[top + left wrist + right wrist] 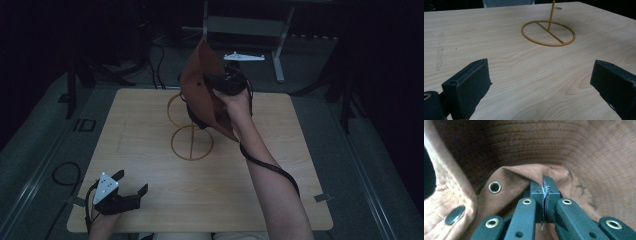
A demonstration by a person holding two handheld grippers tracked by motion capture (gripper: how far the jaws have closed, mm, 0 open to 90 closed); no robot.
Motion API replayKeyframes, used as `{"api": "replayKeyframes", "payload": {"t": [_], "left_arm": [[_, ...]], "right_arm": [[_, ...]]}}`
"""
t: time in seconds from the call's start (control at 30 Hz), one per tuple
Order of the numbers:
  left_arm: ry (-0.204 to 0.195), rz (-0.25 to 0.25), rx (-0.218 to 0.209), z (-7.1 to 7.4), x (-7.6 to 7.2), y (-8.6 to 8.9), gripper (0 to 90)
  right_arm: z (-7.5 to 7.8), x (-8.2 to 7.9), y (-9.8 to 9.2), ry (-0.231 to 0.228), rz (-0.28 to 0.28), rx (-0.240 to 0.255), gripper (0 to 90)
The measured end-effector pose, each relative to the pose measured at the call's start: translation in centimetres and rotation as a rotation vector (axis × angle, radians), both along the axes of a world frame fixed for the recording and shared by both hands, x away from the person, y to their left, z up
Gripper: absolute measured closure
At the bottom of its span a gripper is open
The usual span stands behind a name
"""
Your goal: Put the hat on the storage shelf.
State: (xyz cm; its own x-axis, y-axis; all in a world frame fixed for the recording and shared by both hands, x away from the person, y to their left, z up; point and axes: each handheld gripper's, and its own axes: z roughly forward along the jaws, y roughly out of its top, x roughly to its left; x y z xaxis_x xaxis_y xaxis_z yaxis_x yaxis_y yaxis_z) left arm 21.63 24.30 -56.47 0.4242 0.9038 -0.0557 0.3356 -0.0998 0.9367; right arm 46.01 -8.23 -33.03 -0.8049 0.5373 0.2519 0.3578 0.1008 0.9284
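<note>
A brown fabric hat (200, 87) with a metal eyelet (494, 187) and a dark snap (455, 215) hangs in the air over the far middle of the table. My right gripper (225, 82) is shut on a fold of its cloth (524, 173), and the jaws (544, 188) are pressed together. Below the hat stands a yellow wire stand (192, 142) with a round base (548, 33) and a thin upright post. My left gripper (132, 181) rests at the table's near left corner, its jaws (541, 68) wide apart with nothing between them.
The light wooden table (280, 165) has rounded corners and grey floor on all sides. A black cable loop (67, 172) lies on the floor at the left. A metal frame (280, 45) and a white part (244, 57) stand behind the table.
</note>
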Motion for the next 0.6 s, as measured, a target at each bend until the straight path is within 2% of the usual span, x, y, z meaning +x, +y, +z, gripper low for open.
{"api": "replayKeyframes", "payload": {"t": [0.07,0.1,0.17,0.2,0.27,0.33,0.37,0.4,0.43,0.47,0.5,0.57,0.6], "left_arm": [[0.003,0.001,-0.011,-0.1,0.0,0.1,3.1],[0.006,0.001,-0.013,-0.1,0.0,0.1,3.1],[0.005,-0.001,-0.015,-0.1,0.0,0.1,3.1],[0.004,-0.001,-0.015,-0.1,0.0,0.1,3.1],[-0.001,0.0,-0.008,0.0,0.0,0.1,3.1],[0.005,-0.004,-0.008,-0.1,0.0,0.1,3.1],[0.005,-0.004,-0.007,-0.1,0.0,0.0,3.1],[0.007,-0.005,-0.009,-0.2,0.0,0.0,3.1],[0.008,-0.005,-0.012,-0.2,0.0,0.0,3.1],[0.011,-0.006,-0.009,-0.2,0.0,0.0,3.1],[0.011,-0.008,-0.011,-0.2,0.0,0.0,3.0],[0.011,-0.009,-0.008,-0.3,0.1,-0.1,3.1],[0.011,-0.01,-0.004,-0.3,0.1,-0.1,3.1]], "right_arm": [[-0.6,-0.1,1.3,-0.001,0.018,-0.034,88.1],[-0.6,-0.1,1.3,-0.001,0.018,-0.034,88.1],[-1.0,-0.1,2.4,-0.002,0.019,-0.079,87.1],[-1.0,-0.1,2.4,-0.002,0.019,-0.079,87.1],[-1.4,-0.3,3.1,-0.015,0.016,-0.116,85.9],[-2.0,-0.3,3.6,-0.029,0.032,-0.113,76.3],[-2.0,-0.3,3.6,-0.029,0.032,-0.113,76.3],[-2.1,-0.3,3.7,-0.02,0.051,-0.087,64.2],[-2.2,-0.3,3.8,-0.015,0.074,-0.072,56.4],[-2.4,-0.5,4.4,-0.022,0.093,-0.115,51.8],[-2.5,-0.7,4.8,-0.048,0.092,-0.133,41.5],[-2.5,-1.2,5.3,-0.074,0.095,-0.153,33.4],[-2.5,-1.2,5.3,-0.074,0.095,-0.153,33.4]]}}
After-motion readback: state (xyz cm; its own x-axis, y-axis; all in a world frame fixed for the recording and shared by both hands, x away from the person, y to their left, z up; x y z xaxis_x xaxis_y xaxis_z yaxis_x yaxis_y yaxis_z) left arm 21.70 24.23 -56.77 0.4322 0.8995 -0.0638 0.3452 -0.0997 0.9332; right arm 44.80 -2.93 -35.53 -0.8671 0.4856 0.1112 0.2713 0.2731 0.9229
